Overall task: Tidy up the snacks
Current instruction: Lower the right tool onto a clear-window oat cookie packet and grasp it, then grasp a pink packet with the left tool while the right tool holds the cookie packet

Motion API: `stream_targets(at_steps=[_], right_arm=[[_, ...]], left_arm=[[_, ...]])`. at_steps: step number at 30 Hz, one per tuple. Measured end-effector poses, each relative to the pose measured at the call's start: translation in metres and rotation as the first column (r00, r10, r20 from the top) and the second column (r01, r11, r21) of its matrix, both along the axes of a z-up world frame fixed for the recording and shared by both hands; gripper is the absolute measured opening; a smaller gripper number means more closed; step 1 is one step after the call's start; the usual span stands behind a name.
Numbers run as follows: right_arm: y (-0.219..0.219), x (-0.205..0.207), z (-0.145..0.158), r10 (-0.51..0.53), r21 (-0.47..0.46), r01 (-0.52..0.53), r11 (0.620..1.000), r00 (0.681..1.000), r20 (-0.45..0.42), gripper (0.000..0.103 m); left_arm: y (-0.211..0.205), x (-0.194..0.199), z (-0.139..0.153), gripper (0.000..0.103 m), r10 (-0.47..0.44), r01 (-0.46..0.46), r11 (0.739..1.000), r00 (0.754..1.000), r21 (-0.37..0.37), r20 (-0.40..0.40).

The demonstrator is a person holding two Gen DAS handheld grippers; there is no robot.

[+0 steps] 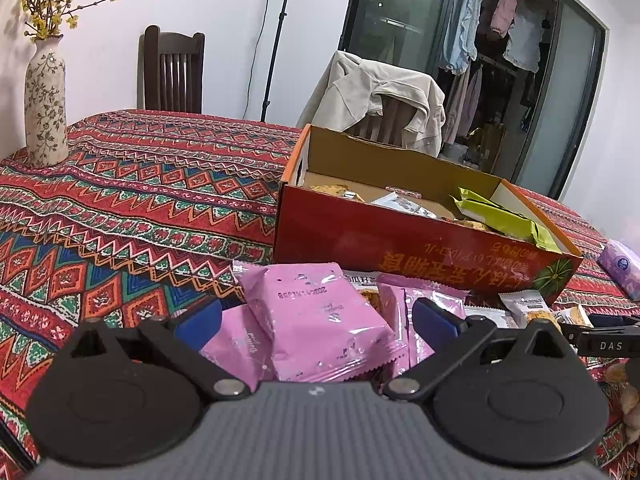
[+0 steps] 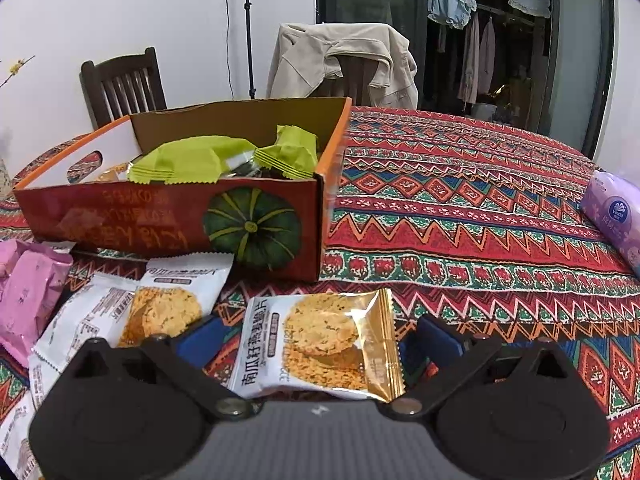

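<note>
Oat-crisp packet (image 2: 320, 344) lying flat on the patterned tablecloth (image 2: 460, 216), just in front of the red cardboard box (image 2: 168, 216), framed by the spread, ungripping jaws of the right gripper (image 2: 320, 338). Step judged: pick-up approach. Next move calls for closing on the packet, then lifting it over the box wall. Left gripper (image 1: 316, 320) likewise unclenched around a pink packet (image 1: 316, 312).
</note>
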State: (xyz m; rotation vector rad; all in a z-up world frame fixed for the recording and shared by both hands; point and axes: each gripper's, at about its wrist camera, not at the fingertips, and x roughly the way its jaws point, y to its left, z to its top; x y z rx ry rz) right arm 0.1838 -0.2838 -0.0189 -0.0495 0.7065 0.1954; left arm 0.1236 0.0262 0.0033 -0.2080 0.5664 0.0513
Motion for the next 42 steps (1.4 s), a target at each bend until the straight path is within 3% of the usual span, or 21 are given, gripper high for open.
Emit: stream_targets(at_steps=[3, 6, 19, 30, 36, 42], right_arm=[[0.003, -0.007, 0.003, 0.022, 0.006, -0.023, 1.0, 0.999, 0.023, 0.072], [0.002, -0.01, 0.005, 0.017, 0.016, -0.018, 1.0, 0.999, 0.032, 0.063], [-0.002, -0.035, 0.02, -0.019, 0.017, 0.016, 1.0, 0.983, 0.182, 0.06], [-0.011, -0.043, 0.027, -0.036, 0.078, 0.018, 0.997, 0.973, 0.229, 0.06], [-0.011, -0.046, 0.028, -0.038, 0.09, 0.016, 0.996, 0.969, 0.244, 0.06], [-0.012, -0.048, 0.029, -0.038, 0.096, 0.014, 0.995, 0.967, 0.253, 0.06]], left_arm=[[0.0, 0.0, 0.0, 0.103, 0.002, -0.002, 1.0, 1.0, 0.001, 0.001], [0.001, 0.0, 0.0, 0.103, 0.004, -0.004, 1.0, 1.0, 0.0, 0.001], [0.0, 0.0, 0.0, 0.103, 0.02, -0.02, 1.0, 1.0, 0.008, -0.002], [-0.008, 0.009, 0.016, 0.103, 0.042, -0.039, 0.995, 0.999, 0.097, -0.033], [-0.01, 0.024, 0.02, 0.103, 0.06, -0.048, 0.992, 0.993, 0.121, -0.098], [-0.007, 0.039, 0.009, 0.103, 0.138, -0.12, 0.987, 0.972, 0.106, -0.189]])
